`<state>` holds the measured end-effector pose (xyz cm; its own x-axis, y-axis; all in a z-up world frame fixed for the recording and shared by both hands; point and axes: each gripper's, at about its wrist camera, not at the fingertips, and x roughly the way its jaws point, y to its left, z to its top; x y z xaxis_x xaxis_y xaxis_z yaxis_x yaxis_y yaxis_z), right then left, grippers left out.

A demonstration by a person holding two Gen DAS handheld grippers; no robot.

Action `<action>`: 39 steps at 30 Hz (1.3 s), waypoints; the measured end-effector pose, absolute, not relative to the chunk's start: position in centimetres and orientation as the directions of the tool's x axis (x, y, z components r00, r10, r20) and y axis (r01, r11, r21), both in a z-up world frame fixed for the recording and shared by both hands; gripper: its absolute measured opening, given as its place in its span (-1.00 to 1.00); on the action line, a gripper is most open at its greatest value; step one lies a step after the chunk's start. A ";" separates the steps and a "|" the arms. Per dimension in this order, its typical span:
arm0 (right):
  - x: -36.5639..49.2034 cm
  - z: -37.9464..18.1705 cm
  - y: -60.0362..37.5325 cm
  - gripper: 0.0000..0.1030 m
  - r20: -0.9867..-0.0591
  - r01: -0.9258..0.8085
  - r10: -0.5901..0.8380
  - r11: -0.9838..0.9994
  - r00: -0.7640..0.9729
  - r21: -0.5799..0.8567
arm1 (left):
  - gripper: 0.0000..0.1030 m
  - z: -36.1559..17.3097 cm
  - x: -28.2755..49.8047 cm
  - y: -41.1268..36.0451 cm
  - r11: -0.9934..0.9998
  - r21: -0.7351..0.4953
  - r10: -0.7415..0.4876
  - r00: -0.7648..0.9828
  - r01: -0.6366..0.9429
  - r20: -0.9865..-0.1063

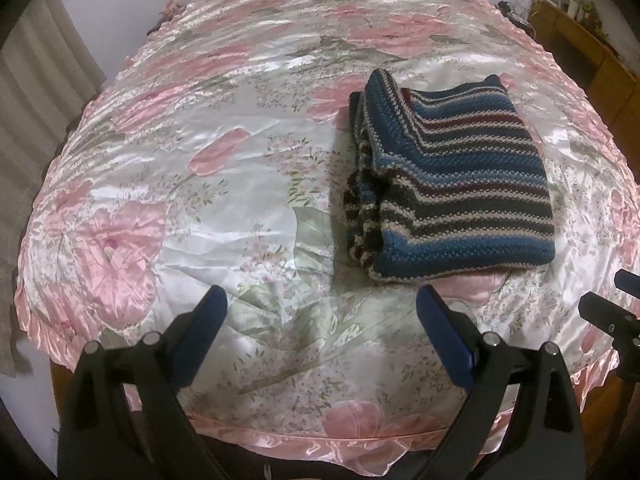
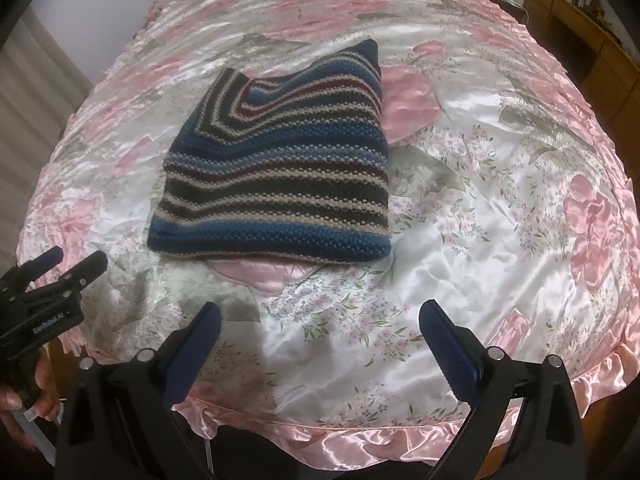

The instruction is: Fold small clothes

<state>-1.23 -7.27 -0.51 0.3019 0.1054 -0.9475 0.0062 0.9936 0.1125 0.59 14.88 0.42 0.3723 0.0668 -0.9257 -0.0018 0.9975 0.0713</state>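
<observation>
A small striped knit garment (image 1: 452, 176) in blue, black, cream and maroon lies folded into a thick rectangle on the floral satin cloth; in the right wrist view the garment (image 2: 276, 176) sits ahead and left of centre. My left gripper (image 1: 322, 304) hovers open above the cloth, short of the garment's near left corner, holding nothing. My right gripper (image 2: 320, 316) is open too, over bare cloth in front of the garment's near edge. The left gripper (image 2: 76, 262) also shows at the left edge of the right wrist view, a hand (image 2: 24, 404) holding it.
The pink and white satin cloth (image 1: 180, 200) covers a table with a ruffled near edge (image 2: 360, 436). A wooden cabinet (image 1: 588, 52) with small items stands at the far right. A curtain (image 1: 36, 92) hangs at the left.
</observation>
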 end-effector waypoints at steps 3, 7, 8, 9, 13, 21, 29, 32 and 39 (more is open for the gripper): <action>-1.2 -0.5 -7.2 0.93 -0.946 0.004 0.109 0.993 0.305 0.116 | 0.84 0.1 0.5 15.0 0.997 0.073 0.071 0.364 -0.008 -0.929; -0.9 -0.6 -7.3 0.93 -0.946 0.005 0.106 0.994 0.307 0.113 | 0.84 -0.1 0.5 15.0 0.997 0.082 0.079 0.356 -0.005 -0.931; -0.8 -0.6 -7.4 0.93 -0.946 0.007 0.107 0.993 0.307 0.115 | 0.84 -0.1 0.4 15.0 0.996 0.085 0.080 0.356 -0.003 -0.931; -0.8 -0.6 -7.4 0.93 -0.946 0.006 0.107 0.993 0.308 0.114 | 0.84 -0.1 0.4 15.0 0.996 0.087 0.082 0.356 -0.002 -0.931; -0.6 -0.4 -7.3 0.93 -0.944 -0.001 0.092 0.995 0.316 0.097 | 0.84 -0.2 0.5 15.1 0.996 0.084 0.080 0.353 -0.005 -0.932; -0.5 -0.1 -7.2 0.93 -0.938 -0.006 0.085 0.996 0.335 0.088 | 0.84 -0.3 0.4 15.3 0.997 0.082 0.078 0.351 -0.002 -0.933; -0.6 1.0 -7.9 0.93 -0.910 0.027 0.070 0.996 0.410 0.089 | 0.84 -0.5 0.4 15.3 0.995 0.095 0.089 0.354 0.000 -0.931; -0.5 1.2 -8.7 0.93 -0.903 0.059 0.111 0.987 0.415 0.149 | 0.84 -0.5 0.4 15.2 0.995 0.097 0.090 0.355 0.001 -0.931; -0.6 1.3 -9.3 0.93 -0.902 0.130 -0.054 0.991 0.428 0.002 | 0.84 -0.7 0.4 15.0 0.994 0.111 0.100 0.354 0.012 -0.930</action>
